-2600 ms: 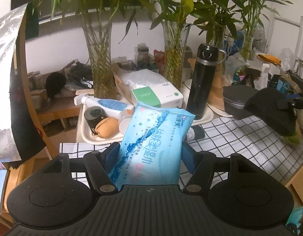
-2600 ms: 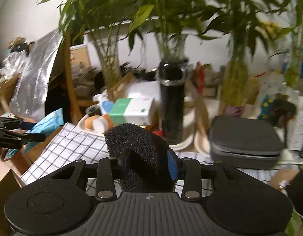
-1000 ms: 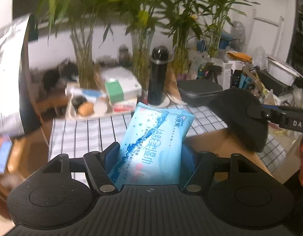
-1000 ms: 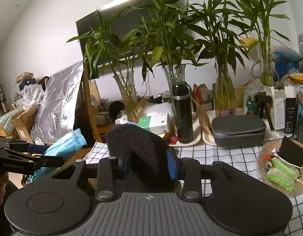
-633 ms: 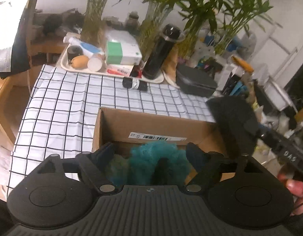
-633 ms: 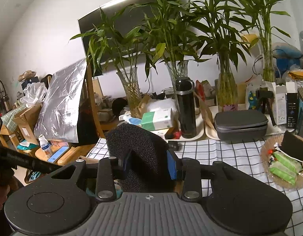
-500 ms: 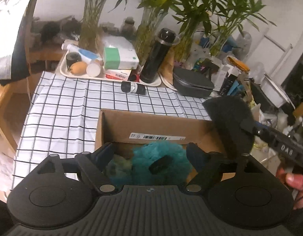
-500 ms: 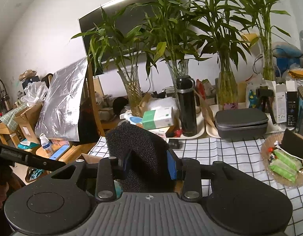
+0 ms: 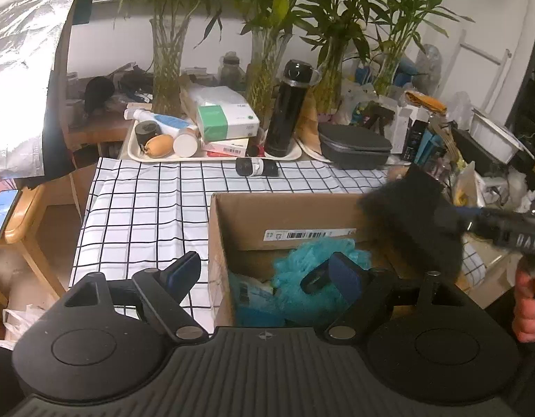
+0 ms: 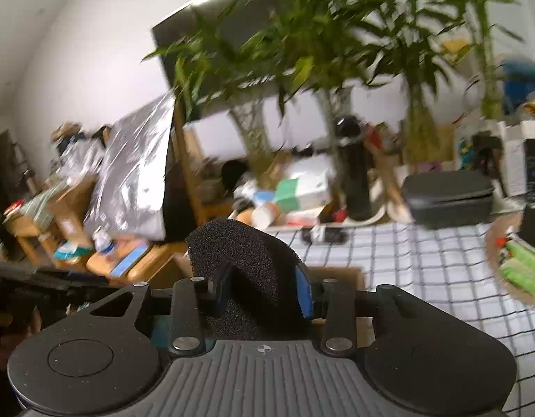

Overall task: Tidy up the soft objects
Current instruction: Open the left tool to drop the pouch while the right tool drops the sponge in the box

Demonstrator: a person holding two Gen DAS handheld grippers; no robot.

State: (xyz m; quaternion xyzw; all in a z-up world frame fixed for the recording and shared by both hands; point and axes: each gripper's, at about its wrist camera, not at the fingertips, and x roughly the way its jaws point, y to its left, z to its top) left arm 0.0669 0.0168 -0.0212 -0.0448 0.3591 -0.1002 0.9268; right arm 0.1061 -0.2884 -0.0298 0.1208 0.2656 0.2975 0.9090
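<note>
An open cardboard box (image 9: 284,220) sits on the checked cloth in the left wrist view. Inside lie a teal mesh pouf (image 9: 298,267) and a blue wipes packet (image 9: 248,300). My left gripper (image 9: 264,272) hovers over the box's near left corner, open, with nothing between its fingers. The black sponge (image 9: 413,222) hangs over the box's right side, carried by my right gripper (image 10: 264,290). In the right wrist view its pads still press on the black sponge (image 10: 243,264) while the jaws are opening. A person's hand (image 9: 527,299) grips the right tool.
Behind the box a tray (image 9: 215,156) carries a tissue box, bottles and a black flask (image 9: 288,111). A grey case (image 9: 354,142) and glass vases of bamboo stand further back. A phone (image 9: 1,213) lies on a wooden stool at left. A basket (image 10: 510,264) of green packs sits right.
My left gripper opened and let the blue wipes packet fall into the box. The right gripper brought the black sponge lower over the box's right side, and its view swung left.
</note>
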